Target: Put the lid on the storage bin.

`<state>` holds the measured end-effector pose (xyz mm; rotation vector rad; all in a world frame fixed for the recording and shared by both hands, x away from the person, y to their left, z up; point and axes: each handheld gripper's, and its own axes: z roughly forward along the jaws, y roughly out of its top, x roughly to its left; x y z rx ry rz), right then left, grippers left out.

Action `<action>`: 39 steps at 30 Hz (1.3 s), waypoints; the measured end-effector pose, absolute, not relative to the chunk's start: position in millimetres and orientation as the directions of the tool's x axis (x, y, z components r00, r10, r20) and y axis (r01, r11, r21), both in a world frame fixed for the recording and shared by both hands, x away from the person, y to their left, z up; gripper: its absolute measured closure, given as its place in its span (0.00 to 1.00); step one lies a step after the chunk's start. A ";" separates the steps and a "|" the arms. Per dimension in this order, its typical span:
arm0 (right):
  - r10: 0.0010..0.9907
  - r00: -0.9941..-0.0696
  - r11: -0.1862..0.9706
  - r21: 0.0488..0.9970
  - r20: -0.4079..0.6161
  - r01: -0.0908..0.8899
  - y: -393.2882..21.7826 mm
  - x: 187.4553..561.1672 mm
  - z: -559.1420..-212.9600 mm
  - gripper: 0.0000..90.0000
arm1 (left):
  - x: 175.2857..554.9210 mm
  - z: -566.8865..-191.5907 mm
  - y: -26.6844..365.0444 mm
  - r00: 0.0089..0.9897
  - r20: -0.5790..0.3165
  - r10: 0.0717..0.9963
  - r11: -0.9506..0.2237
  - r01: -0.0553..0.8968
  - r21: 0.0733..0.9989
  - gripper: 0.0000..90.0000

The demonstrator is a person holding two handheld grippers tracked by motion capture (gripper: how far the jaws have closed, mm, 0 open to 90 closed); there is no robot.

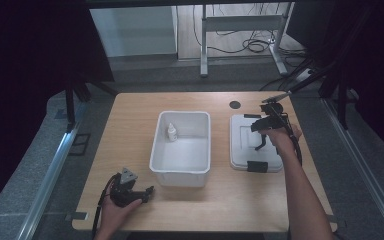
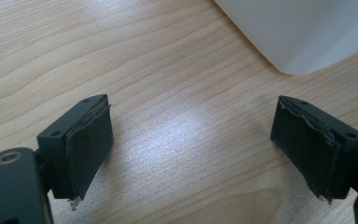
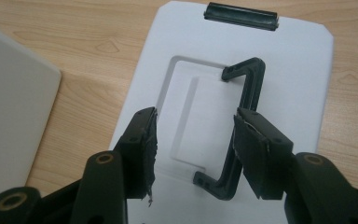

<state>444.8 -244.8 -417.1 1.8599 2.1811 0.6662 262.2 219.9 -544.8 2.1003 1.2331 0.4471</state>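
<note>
The right gripper (image 3: pixel 193 140) is hovering over the white lid (image 3: pixel 303 93), which is lying flat on the counter (image 1: pixel 130 150) just right of the bin (image 1: pixel 180 172). Its jaws are standing half apart, the black handle (image 3: pixel 249 88) beside one of them, not clamped. The left gripper (image 2: pixel 191 140) is resting near the bin's corner, jaws wide apart over bare wood.

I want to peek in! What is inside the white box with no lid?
Inside the white box a small white bottle stands upright near the far left corner. The rest of the floor looks bare, but the near wall hides the strip of floor right behind it.
</note>
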 end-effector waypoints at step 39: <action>0.963 -0.141 0.071 0.284 0.232 0.956 -280.6 479.7 -457.5 0.85 | 262.2 -544.8 219.9 0.499 -0.034 0.866 -0.344 0.643 0.684 0.14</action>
